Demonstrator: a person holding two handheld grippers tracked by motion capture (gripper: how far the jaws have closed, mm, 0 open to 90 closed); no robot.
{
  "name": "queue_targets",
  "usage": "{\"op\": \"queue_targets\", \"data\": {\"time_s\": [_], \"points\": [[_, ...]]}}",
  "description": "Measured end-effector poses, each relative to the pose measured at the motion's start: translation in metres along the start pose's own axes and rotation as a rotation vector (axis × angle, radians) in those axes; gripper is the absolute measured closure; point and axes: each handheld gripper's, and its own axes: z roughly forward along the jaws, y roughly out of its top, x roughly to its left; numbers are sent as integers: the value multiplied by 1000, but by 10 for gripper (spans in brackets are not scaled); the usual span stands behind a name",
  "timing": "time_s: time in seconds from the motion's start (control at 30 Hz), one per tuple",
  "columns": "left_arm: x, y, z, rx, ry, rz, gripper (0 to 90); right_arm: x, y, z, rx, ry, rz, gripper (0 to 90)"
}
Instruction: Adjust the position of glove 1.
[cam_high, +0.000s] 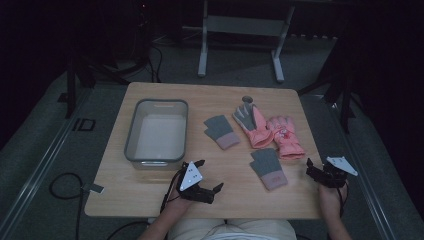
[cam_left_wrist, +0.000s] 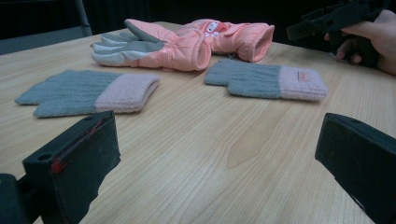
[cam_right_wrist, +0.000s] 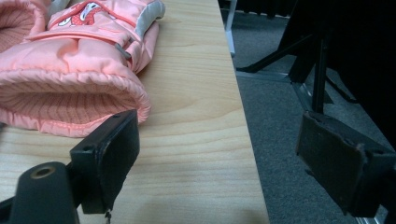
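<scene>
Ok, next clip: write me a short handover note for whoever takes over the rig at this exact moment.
Left gripper: open, empty, near the front edge of the table, aimed toward the gloves.
Right gripper: open, empty, at the table's right edge, just short of the nearer pink ski glove's cuff.
Things: a second pink ski glove lies against the first; two grey knit gloves lie flat on the wood, apart; the grey bin at left holds nothing.
Done: nothing picked up.
Left: likely all four gloves, probably into the bin.
</scene>
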Motion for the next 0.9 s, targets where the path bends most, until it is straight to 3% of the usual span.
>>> {"op": "queue_targets", "data": {"time_s": [0.27, 0.37, 0.47, 0.6, 0.67, 0.9], "points": [[-3, 1, 2, 19, 16, 17, 0, 1, 1, 2, 18, -3, -22, 132], [0, 1, 2, 18, 20, -13, 0, 1, 1, 3, 36, 2, -23, 129], [0, 2, 4, 31, 67, -39, 0, -3, 2, 5, 57, 28, 2, 130], [0, 2, 3, 30, 56, -24, 0, -6, 5, 7, 74, 31, 7, 131], [-2, 2, 5, 39, 70, -10, 0, -4, 4, 7, 82, 27, 1, 131], [-2, 2, 5, 43, 68, -16, 1, -4, 12, 5, 63, 37, -7, 132]]}}
